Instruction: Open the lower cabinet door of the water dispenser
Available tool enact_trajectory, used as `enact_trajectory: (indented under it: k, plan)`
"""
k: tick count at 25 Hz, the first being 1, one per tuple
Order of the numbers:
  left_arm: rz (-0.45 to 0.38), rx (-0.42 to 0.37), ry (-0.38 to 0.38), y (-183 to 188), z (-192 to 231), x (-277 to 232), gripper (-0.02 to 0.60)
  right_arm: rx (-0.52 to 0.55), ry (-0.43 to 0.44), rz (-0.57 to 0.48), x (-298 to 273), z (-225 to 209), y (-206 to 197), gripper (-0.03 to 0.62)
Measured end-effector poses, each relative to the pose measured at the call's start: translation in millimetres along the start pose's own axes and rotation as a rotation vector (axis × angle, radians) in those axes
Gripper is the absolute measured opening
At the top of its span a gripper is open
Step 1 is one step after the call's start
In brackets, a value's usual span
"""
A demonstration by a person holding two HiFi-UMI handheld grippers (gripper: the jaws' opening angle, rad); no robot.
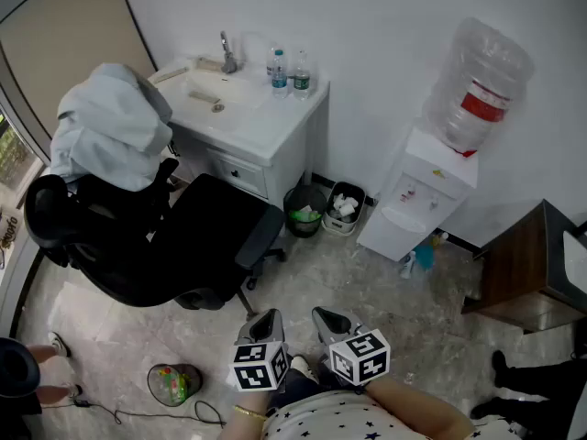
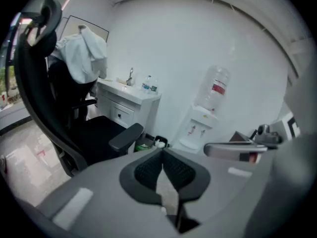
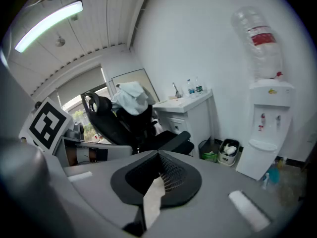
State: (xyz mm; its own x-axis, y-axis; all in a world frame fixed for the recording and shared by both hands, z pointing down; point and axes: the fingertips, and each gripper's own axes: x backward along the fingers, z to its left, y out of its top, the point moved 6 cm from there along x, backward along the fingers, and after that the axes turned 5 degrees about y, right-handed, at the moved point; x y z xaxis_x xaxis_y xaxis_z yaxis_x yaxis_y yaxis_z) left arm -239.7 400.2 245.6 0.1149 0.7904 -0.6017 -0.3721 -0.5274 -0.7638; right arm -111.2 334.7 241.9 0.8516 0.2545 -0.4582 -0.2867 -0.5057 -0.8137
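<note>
At the bottom edge of the head view, the left gripper [image 1: 264,319] and right gripper [image 1: 330,321] hang side by side above the floor. They are well apart from the water dispenser [image 1: 417,195], which stands against the white wall at right with its lower cabinet door [image 1: 387,236] closed. The task looks barely begun. The next move calls for an approach, then parting a claw to catch the door's edge or handle, which is too small to make out.

Left gripper view: the jaws meet at the tips with nothing between them. The dispenser is far off, past an office chair [image 2: 74,133].

Right gripper view: the jaws are likewise together and empty. Only this view shows the door nearly face-on.
</note>
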Motion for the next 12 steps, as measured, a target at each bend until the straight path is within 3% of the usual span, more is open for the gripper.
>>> enact_trajectory:
  k: [12]
  plan:
    - [0.089,-0.185,-0.178,24,-108,-99,0.006,-0.182,-0.296,-0.102,67,-136,1,-0.002]
